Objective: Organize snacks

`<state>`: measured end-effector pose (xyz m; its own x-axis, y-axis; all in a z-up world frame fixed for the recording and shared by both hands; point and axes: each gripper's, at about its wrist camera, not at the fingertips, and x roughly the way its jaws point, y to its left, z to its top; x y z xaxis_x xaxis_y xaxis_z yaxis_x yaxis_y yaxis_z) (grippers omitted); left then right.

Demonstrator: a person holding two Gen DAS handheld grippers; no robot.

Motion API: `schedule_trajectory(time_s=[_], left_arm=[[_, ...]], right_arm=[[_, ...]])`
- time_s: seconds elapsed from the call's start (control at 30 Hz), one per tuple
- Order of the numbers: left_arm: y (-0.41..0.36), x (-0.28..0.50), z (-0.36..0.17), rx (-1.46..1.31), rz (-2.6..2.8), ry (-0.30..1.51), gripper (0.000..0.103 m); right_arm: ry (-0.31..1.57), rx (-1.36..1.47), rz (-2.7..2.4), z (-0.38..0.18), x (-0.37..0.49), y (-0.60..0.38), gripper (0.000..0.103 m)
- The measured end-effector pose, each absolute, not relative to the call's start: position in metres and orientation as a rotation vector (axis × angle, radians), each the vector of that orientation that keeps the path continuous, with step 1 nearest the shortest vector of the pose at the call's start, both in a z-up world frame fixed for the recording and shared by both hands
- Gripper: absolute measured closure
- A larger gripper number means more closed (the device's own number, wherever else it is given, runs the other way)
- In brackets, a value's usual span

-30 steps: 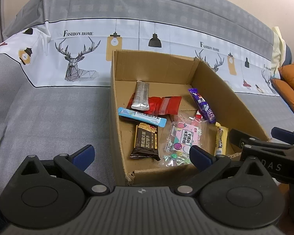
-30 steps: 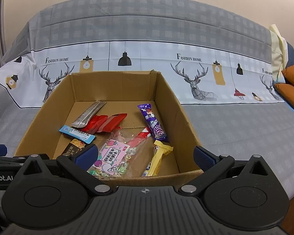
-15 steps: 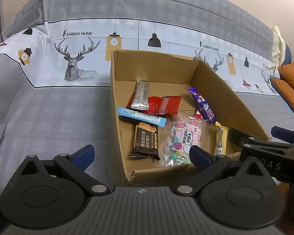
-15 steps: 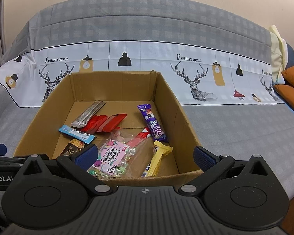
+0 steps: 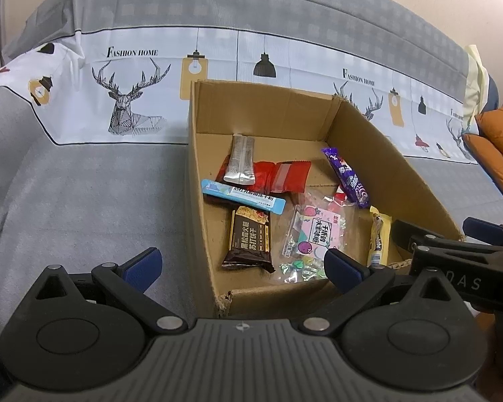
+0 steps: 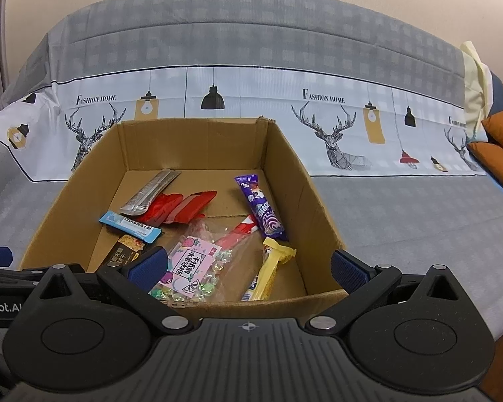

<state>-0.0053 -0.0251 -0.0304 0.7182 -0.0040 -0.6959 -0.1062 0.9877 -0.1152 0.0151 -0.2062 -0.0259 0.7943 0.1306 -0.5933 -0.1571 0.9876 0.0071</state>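
An open cardboard box [image 5: 285, 114] sits on a covered sofa and holds several snacks: a silver sachet [image 5: 240, 159], a red packet [image 5: 281, 176], a light-blue stick [image 5: 243, 196], a dark brown bar [image 5: 249, 238], a clear candy bag with a pink label [image 5: 313, 231], a purple bar [image 5: 347, 177] and a yellow bar [image 5: 379, 238]. My left gripper [image 5: 243, 266] hovers open at the box's near left corner, holding nothing. My right gripper [image 6: 248, 266] is open over the near wall of the box [image 6: 198, 144], above the candy bag [image 6: 192, 264] and yellow bar [image 6: 268, 268].
The sofa cover [image 5: 84, 201] is grey with a white deer-and-lamp band along the backrest. Orange cushions [image 5: 499, 154] lie at the far right. The right gripper's body [image 5: 452, 254] shows at the box's near right corner in the left wrist view.
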Motion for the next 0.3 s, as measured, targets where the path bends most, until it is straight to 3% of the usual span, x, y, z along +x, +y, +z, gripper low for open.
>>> schedule_trajectory(time_s=[0.3], left_arm=[[-0.0235, -0.003, -0.039, -0.121, 0.037, 0.729, 0.0]], right_arm=[[0.583, -0.045, 0.124, -0.0207, 0.0174, -0.2093, 0.0]])
